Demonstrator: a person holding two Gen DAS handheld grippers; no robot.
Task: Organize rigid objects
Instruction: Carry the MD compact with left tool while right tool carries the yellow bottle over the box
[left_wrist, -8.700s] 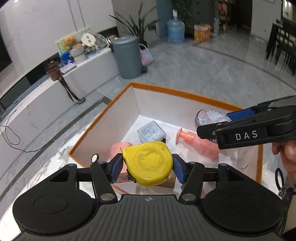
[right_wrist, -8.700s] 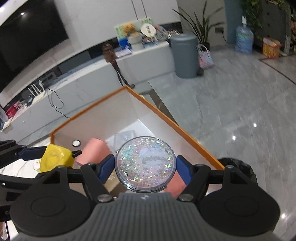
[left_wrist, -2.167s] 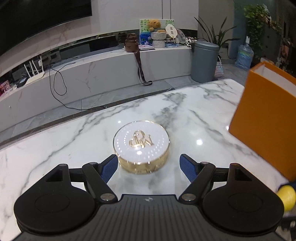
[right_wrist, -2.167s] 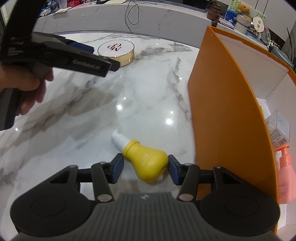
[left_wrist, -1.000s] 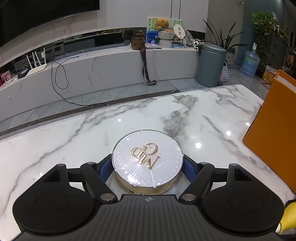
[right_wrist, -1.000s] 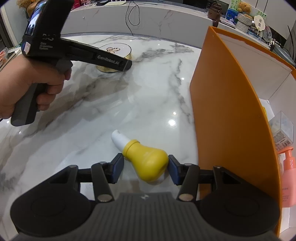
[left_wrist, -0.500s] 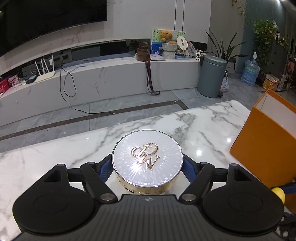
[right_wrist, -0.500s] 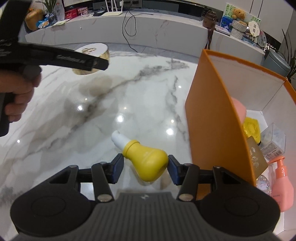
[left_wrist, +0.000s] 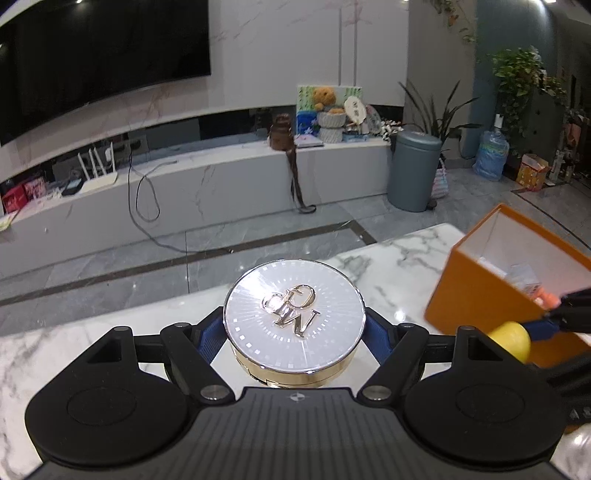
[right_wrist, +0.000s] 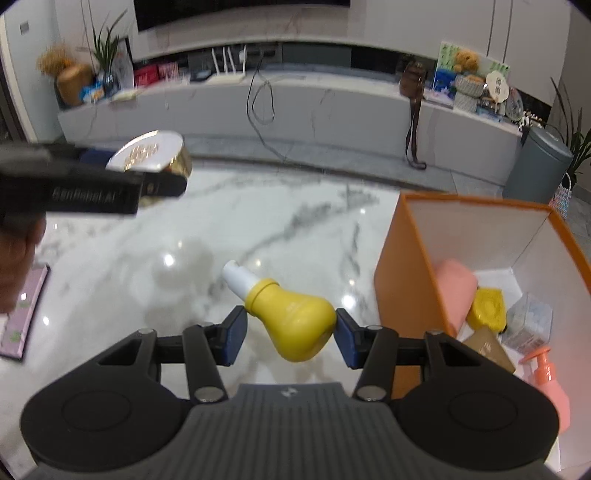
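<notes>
Your left jaws stand wide and press on both sides of the round gold compact (left_wrist: 294, 320), so your left gripper (left_wrist: 294, 328) holds it flat with the white lid and the gold letters up; it is lifted clear above the marble table (left_wrist: 92, 332); your right jaws are much narrower and clamp the wide body of the yellow bulb-shaped bottle (right_wrist: 291, 325), so your right gripper (right_wrist: 290, 334) carries it with the white cap pointing away and to the left, also above the table; in the right wrist view you see your left gripper to the upper left with the compact between its fingers, and part of your left hand (right_wrist: 16, 258) at the left edge; just to the right of the bottle stands the orange box (right_wrist: 400, 288), open at the top with white inner walls; inside it lie a pink soft-looking object (right_wrist: 456, 288), a yellow tape measure (right_wrist: 487, 308), a clear plastic cube (right_wrist: 530, 321), a tan carton (right_wrist: 489, 349) and a coral pump bottle (right_wrist: 546, 384); on the table at the far left lies a purple flat object (right_wrist: 22, 314), which is too blurred to name; behind the table you see a grey waste bin (left_wrist: 413, 171) on the floor.
</notes>
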